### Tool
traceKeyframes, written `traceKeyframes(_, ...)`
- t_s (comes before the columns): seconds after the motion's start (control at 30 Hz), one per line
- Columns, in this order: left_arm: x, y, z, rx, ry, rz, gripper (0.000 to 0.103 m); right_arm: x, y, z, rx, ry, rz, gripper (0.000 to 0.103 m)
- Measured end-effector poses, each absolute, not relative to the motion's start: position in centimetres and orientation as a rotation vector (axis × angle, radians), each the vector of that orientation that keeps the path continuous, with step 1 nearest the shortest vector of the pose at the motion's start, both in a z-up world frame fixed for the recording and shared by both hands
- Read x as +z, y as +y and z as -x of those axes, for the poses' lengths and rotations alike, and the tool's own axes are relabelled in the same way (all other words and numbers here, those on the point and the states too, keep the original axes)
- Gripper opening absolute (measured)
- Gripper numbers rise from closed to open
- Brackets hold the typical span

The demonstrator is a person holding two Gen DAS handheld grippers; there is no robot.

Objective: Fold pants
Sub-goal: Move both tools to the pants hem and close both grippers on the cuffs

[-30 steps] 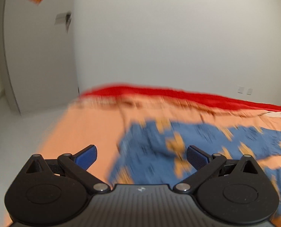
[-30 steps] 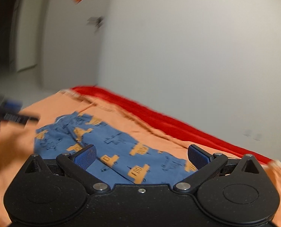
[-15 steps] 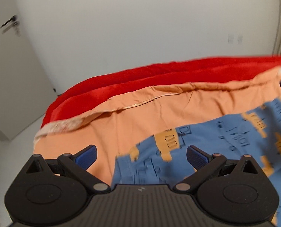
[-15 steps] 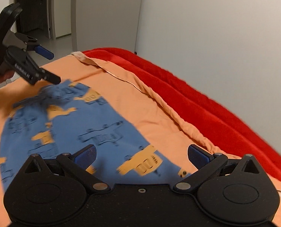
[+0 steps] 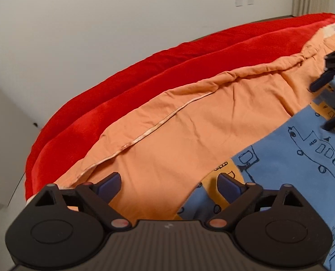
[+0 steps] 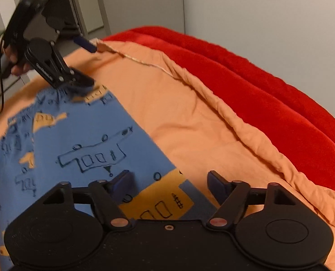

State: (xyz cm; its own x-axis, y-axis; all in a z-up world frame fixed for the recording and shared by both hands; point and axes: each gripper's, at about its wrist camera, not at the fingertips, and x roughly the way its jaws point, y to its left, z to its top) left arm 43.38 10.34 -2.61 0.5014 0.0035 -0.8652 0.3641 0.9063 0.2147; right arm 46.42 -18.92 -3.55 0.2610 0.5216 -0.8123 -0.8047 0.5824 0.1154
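Here, blue vehicle-print cotton pants [image 6: 72,140] ran lengthwise between my claws — left gripper [image 5: 167,184] at the waistband corner, right gripper [image 6: 168,180] at the far edge, both spread apart, gripping nothing.

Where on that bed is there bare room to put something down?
The orange sheet is free in a broad strip between the blue pants and the red blanket. Crowded: the pants' edge, where the left claw and right claw hover open.

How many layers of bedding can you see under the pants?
2. An orange sheet lies directly under the blue pants; a red blanket runs along the sheet's far edge by the wall. More layers may be hidden underneath.
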Motion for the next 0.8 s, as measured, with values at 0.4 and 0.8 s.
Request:
traceKeyframes(0.4,-3.5,8.2,-42.3,-0.286,1.099,-0.454,0.000,-3.9,-16.3,-45.3,0.917,0.896,0.440,0.008)
traceKeyframes(0.8,3.4,9.2,-41.3,-0.102,0.844,-0.411,0.000,1.6,-16.0,-46.4,0.759,0.641,0.395,0.000)
